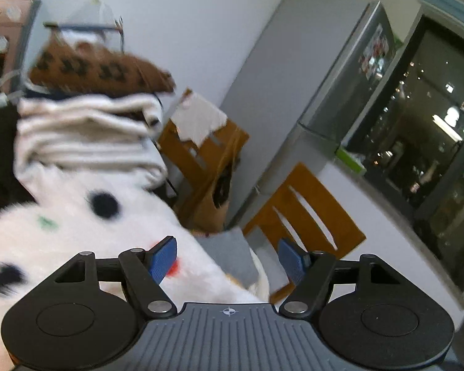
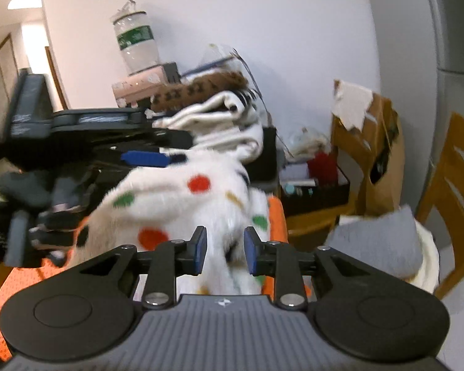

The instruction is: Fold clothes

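Left gripper (image 1: pixel 227 261): jaws stand wide apart, blue pads (image 1: pixel 165 258) bare, nothing gripped between them; the left pad sits over the edge of the white fluffy garment, and whether it touches is unclear.

Right gripper (image 2: pixel 224 253): jaws partly open, a narrow gap between the blue pads (image 2: pixel 201 249); the white fluffy garment shows in the gap behind them, but the pads do not press on it.

Garment (image 2: pixel 182 204): white, fluffy, with red, green and dark dots; it lies heaped in front of both grippers on an orange patterned cloth (image 2: pixel 277 216). In the left wrist view it fills the lower left (image 1: pixel 77 225).

Left gripper seen from the right wrist view: its black body and one blue pad (image 2: pixel 145 158) hover at the garment's far left edge, held by a gloved hand (image 2: pixel 18 191).

Folded pile (image 1: pixel 86 133): white folded clothes stacked behind the garment, with a brown patterned piece (image 1: pixel 99 69) on top.

Grey cloth (image 2: pixel 377 241): lies to the right of the garment, over something cream.

Surroundings: wooden chairs (image 1: pixel 306 216), a grey fridge (image 1: pixel 294 92), a white wall (image 2: pixel 263 15).
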Tool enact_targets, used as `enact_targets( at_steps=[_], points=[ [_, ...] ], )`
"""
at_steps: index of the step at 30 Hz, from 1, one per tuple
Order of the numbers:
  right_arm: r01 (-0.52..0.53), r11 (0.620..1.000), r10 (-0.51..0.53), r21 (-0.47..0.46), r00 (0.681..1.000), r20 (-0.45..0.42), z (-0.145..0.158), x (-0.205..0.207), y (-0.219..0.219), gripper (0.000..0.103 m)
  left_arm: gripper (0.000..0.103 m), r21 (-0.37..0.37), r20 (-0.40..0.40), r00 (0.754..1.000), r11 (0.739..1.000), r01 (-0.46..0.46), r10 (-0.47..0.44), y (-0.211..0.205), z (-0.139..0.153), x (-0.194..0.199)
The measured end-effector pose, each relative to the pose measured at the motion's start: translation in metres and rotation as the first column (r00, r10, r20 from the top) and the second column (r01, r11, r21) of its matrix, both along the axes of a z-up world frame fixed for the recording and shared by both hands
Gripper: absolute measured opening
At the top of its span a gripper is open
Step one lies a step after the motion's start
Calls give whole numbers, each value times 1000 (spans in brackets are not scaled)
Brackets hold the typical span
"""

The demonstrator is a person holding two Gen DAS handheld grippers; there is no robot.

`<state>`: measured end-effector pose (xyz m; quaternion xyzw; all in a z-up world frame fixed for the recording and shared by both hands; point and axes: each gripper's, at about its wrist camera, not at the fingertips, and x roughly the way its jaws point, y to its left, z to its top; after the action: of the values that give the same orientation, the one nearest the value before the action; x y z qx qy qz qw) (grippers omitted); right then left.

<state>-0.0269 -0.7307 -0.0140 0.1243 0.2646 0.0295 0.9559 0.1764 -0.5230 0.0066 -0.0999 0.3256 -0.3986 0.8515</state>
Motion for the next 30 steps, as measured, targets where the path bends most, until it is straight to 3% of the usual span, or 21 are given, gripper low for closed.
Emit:
enact_targets(
  at_steps=[5, 10, 12, 18, 24, 30],
  points=[
    [-77, 997, 78, -25, 996, 36, 11, 50, 3, 31, 65, 60, 8, 995, 994, -96, 96, 43, 7, 8],
    [-161, 987, 162, -25, 987, 13, 3, 107, 10, 34, 44, 120, -19, 988, 981, -150, 153, 72, -3, 19],
    [-184, 983, 184, -25, 983, -2, -2, 130, 11, 34, 38, 140, -25, 990, 981, -135, 140, 77, -11, 19],
    [-212, 976, 208, -49, 975, -78, -34, 181, 17, 34, 38, 203, -57, 994, 976, -76, 89, 69, -43, 13],
    [-234, 971, 222, -39, 955, -194, -87, 174, 29, 34, 38, 243, -96, 992, 968, -58, 83, 60, -65, 6],
    [-172, 985, 172, 19, 961, -218, -131, 156, 33, 34, 38, 286, -71, 993, 956, -66, 89, 47, -88, -2]
  ],
)
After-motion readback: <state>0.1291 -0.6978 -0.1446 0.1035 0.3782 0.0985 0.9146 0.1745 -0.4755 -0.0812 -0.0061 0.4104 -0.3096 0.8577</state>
